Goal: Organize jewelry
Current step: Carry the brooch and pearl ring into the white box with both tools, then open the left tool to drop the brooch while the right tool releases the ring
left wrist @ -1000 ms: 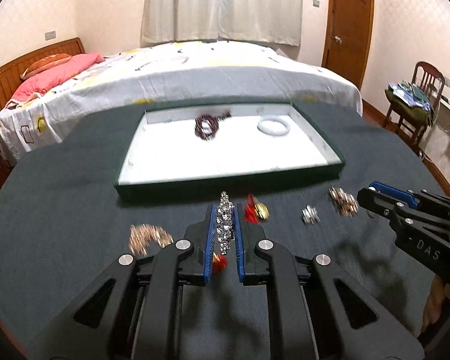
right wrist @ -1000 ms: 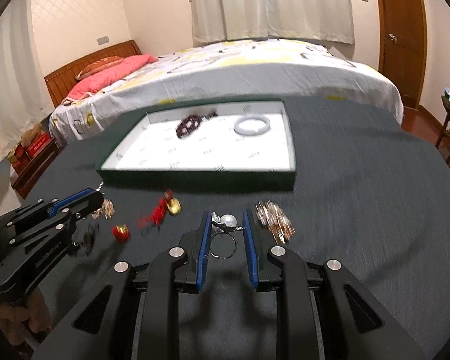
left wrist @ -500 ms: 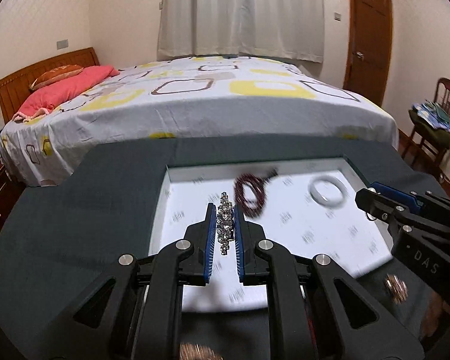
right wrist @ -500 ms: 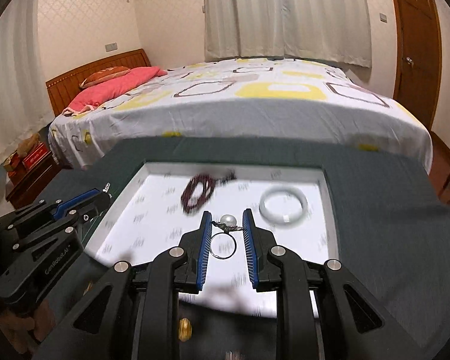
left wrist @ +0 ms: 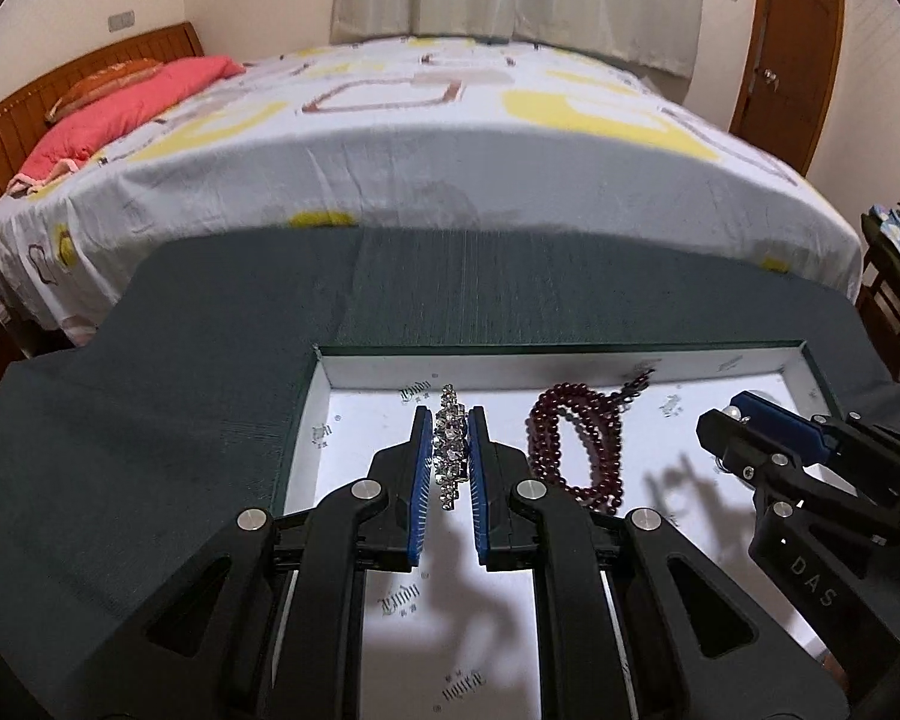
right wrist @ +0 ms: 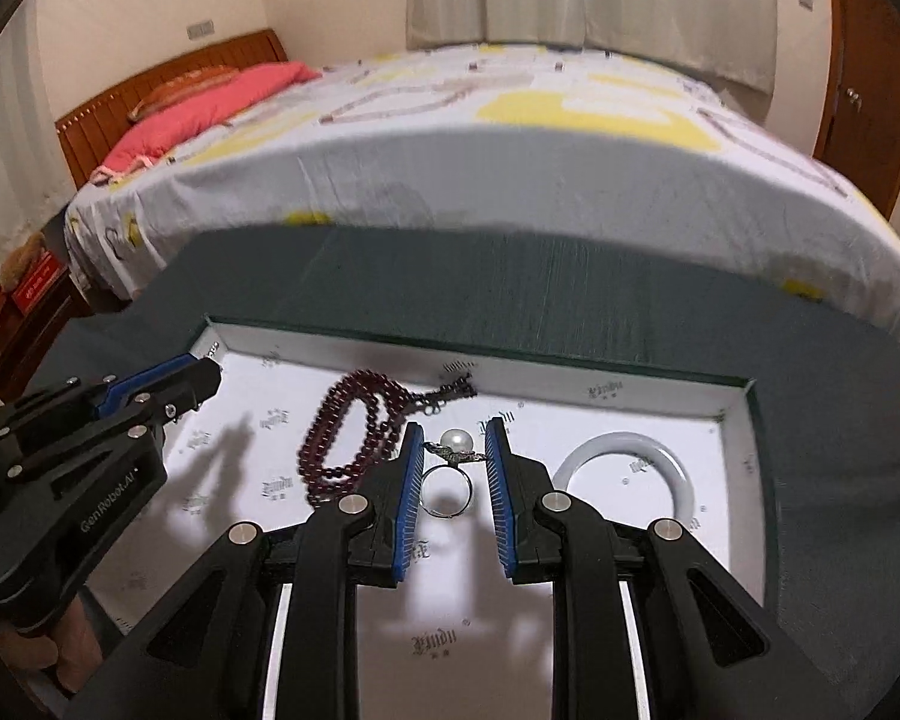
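My left gripper (left wrist: 448, 420) is shut on a sparkling rhinestone piece (left wrist: 448, 453), held above the far left part of the white-lined tray (left wrist: 324, 369). Just to its right in the tray lies a dark red bead necklace (left wrist: 576, 450). My right gripper (right wrist: 450, 438) is shut on a silver ring with a pearl (right wrist: 455, 439), hanging over the middle of the tray (right wrist: 735, 414). The bead necklace (right wrist: 345, 420) lies to its left and a white bangle (right wrist: 621, 471) to its right. Each gripper shows at the edge of the other's view.
The tray rests on a dark green cloth-covered table (left wrist: 150, 420). Beyond the table's far edge is a bed (left wrist: 450, 138) with a patterned sheet and pink pillow. A wooden door (left wrist: 792, 42) and a chair (left wrist: 894, 264) stand at the right.
Both grippers moved forward from the loose jewelry on the cloth to over the tray, each still holding its piece. The scattered items on the table dropped out of view.
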The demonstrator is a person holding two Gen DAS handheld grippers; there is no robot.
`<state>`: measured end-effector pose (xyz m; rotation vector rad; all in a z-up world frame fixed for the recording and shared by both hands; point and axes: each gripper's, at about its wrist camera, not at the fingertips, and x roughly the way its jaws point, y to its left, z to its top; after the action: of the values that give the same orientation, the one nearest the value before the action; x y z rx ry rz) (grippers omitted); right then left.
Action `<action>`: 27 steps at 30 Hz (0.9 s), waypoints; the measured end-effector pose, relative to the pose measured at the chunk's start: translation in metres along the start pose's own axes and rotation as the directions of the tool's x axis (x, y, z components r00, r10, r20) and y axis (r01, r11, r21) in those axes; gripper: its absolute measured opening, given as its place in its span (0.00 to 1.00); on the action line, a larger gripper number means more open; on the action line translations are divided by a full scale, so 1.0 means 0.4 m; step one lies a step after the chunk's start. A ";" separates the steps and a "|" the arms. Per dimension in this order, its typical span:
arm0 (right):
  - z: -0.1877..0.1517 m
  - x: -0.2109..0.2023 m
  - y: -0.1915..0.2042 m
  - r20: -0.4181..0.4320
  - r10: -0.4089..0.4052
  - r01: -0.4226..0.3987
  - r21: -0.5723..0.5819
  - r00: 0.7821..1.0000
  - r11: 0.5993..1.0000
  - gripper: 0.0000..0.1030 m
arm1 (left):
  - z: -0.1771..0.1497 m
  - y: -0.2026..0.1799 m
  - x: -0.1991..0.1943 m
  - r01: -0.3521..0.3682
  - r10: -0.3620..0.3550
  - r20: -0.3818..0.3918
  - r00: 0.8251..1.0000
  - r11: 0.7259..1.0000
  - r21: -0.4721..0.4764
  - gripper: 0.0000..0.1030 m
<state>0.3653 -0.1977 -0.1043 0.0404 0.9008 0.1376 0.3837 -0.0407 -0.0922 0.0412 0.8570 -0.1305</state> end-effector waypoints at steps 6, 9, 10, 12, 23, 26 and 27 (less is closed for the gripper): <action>0.000 0.051 -0.007 -0.069 -0.007 0.007 0.006 0.998 1.000 0.21 | -0.002 0.002 0.062 -0.004 0.005 -0.092 0.996 1.000 0.007 0.12; 0.002 0.061 -0.012 -0.085 -0.006 0.007 0.008 0.996 1.000 0.21 | -0.008 0.005 0.086 -0.004 0.004 -0.125 0.992 1.000 0.003 0.12; 0.001 0.064 -0.011 -0.089 -0.013 0.013 0.001 0.996 1.000 0.21 | -0.010 0.006 0.093 -0.003 0.003 -0.135 0.991 1.000 0.001 0.12; 0.001 0.070 -0.012 -0.100 -0.008 0.009 0.004 0.995 1.000 0.21 | -0.010 0.009 0.105 -0.004 0.004 -0.148 0.989 1.000 0.000 0.12; 0.009 0.090 -0.008 -0.132 -0.009 0.009 -0.006 0.991 1.000 0.21 | -0.005 0.004 0.118 -0.011 0.013 -0.158 0.987 1.000 0.013 0.14; 0.009 0.091 -0.006 -0.132 -0.013 0.012 -0.011 0.991 1.000 0.22 | -0.005 0.002 0.118 -0.008 0.011 -0.160 0.987 1.000 0.014 0.26; 0.009 0.091 -0.007 -0.132 -0.013 0.011 -0.011 0.991 1.000 0.22 | -0.005 0.002 0.118 -0.006 0.009 -0.160 0.987 1.000 0.016 0.30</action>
<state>0.3906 -0.1953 -0.1306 0.0165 1.0326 0.1348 0.4128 -0.0443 -0.1292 0.0702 1.0163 -0.1281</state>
